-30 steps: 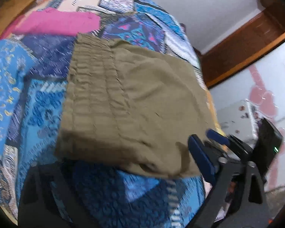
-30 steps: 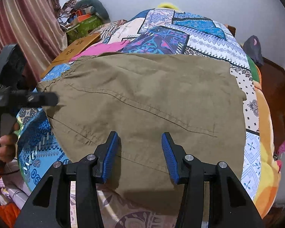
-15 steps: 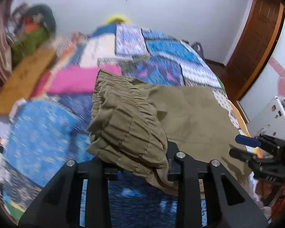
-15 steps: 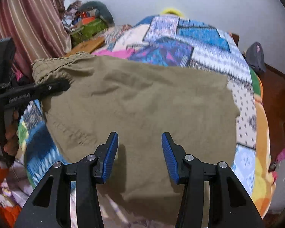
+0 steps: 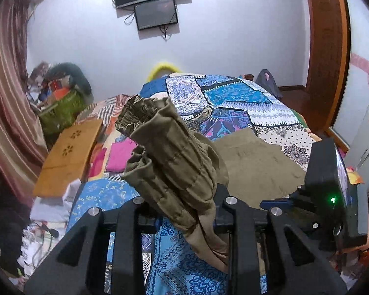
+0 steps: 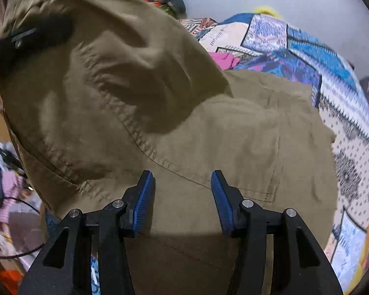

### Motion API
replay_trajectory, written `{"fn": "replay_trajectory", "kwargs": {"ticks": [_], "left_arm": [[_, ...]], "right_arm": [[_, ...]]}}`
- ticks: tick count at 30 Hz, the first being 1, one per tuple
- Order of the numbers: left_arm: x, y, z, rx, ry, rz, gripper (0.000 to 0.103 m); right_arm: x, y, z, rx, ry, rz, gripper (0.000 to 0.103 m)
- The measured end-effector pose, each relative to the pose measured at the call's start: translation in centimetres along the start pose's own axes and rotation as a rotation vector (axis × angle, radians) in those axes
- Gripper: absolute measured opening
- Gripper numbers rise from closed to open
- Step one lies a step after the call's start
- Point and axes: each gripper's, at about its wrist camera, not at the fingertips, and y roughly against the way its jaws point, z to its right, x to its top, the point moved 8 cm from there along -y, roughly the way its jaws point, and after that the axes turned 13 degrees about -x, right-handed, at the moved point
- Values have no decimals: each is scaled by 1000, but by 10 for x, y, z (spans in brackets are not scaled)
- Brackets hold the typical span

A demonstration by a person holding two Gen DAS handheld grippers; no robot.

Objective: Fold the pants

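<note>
Left tool (image 5: 184, 211) is pinching the gathered elastic waistband of the olive pants (image 5: 169, 157) and holding that bunched end raised off the bed (image 5: 233, 95), the cloth draping down and away to the right where the remainder is lying flat on the patchwork quilt. Right tool (image 6: 182, 196) is hovering with its blue pads (image 6: 145, 196) spread apart, gripping nothing, directly over the flat part of the pants (image 6: 246, 147). The garment's long axis is running from the raised waistband on the left across toward the right tool, so the fold looks set to carry the waistband over that way.
</note>
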Motion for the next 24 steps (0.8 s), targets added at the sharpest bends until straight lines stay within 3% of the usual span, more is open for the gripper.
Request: {"fn": "replay_trajectory", "kwargs": {"ticks": [4, 9, 13, 17, 19, 24], "left_arm": [[5, -4, 17, -20, -37, 4, 28], [9, -13, 49, -53, -106, -10, 28], [4, -25, 72, -109, -116, -39, 28], [-5, -45, 90, -197, -89, -97, 28], [-11, -57, 100, -248, -62, -142, 28], [-28, -77, 123, -286, -66, -227, 27]], "right_arm": [[-5, 20, 16, 20, -70, 14, 46], [-27, 56, 57, -69, -120, 63, 46], [-46, 66, 85, -139, -144, 52, 46], [-71, 51, 96, -129, -197, 4, 46], [-73, 49, 98, -113, -241, 22, 46], [-70, 54, 101, -110, -265, 37, 46]]}}
